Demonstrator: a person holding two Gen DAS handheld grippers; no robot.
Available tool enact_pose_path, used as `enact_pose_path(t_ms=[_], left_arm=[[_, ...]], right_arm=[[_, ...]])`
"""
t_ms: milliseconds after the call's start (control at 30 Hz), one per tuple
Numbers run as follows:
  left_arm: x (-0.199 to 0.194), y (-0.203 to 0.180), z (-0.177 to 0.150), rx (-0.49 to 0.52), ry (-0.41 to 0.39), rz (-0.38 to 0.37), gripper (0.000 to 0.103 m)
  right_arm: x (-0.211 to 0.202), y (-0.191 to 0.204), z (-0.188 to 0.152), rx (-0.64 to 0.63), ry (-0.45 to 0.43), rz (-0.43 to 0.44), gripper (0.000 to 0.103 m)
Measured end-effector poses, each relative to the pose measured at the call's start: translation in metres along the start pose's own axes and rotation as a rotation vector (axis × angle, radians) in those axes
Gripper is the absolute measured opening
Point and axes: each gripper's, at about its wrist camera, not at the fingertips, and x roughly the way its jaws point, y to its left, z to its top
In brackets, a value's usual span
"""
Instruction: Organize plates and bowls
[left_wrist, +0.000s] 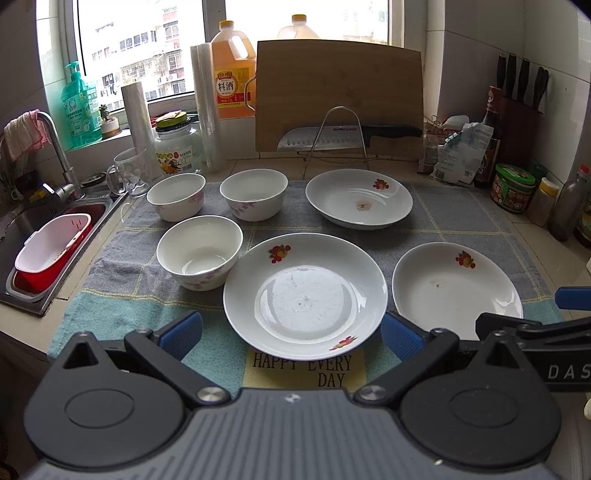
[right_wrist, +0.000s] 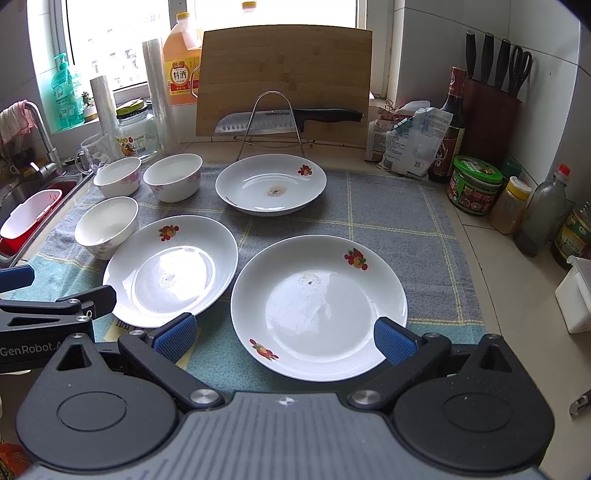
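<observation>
Three white plates with fruit prints lie on a grey-blue cloth (left_wrist: 443, 221): a near middle plate (left_wrist: 305, 295) (right_wrist: 170, 269), a near right plate (left_wrist: 456, 290) (right_wrist: 318, 306) and a far plate (left_wrist: 358, 198) (right_wrist: 270, 184). Three white bowls stand at the left: a near one (left_wrist: 199, 251) (right_wrist: 107, 225) and two far ones (left_wrist: 176, 195) (left_wrist: 253, 193). My left gripper (left_wrist: 291, 334) is open and empty, just before the near middle plate. My right gripper (right_wrist: 284, 338) is open and empty, its jaws either side of the near right plate's front rim.
A cutting board (left_wrist: 338, 96) and knife on a wire rack (left_wrist: 338, 136) stand at the back. A sink (left_wrist: 48, 236) with a red and white basket is at the left. Jars, bottles and a knife block (right_wrist: 487, 114) line the right wall. A white box (right_wrist: 576, 299) sits at the right.
</observation>
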Motion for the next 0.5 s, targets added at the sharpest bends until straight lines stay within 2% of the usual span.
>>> enact_pose_path(t_ms=[500], left_arm=[[-0.004, -0.016, -0.006, 0.005, -0.017, -0.001, 0.102]], right_arm=[[-0.005, -0.011, -0.004, -0.002, -0.015, 0.01, 0.103]])
